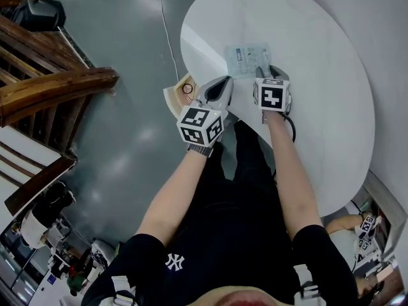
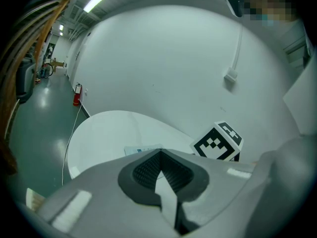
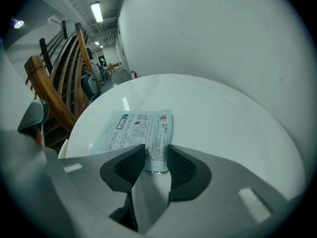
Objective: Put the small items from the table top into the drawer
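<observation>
Flat pale-blue printed plastic sachet (image 3: 131,128) is laid on the round white worktop (image 3: 223,118). Right hand-held gripper (image 3: 156,157): jaws parted, sachet's near edge straddled, not pinched. Left hand-held gripper (image 2: 161,155): closed, empty.

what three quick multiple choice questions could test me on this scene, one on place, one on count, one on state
1. Where does the printed packet lie?
A. in the drawer
B. flat on the round white table
C. on the floor

2. How many packets are on the table top?
A. three
B. five
C. one

3. How do the jaws of the left gripper stand?
A. together, with nothing between them
B. wide apart
C. closed on the packet

Answers:
1 B, the head view shows it lying flat on the table near the person's side.
2 C, every view shows only one packet.
3 A, the left gripper view shows its pads meeting at the tips with nothing between them.
</observation>
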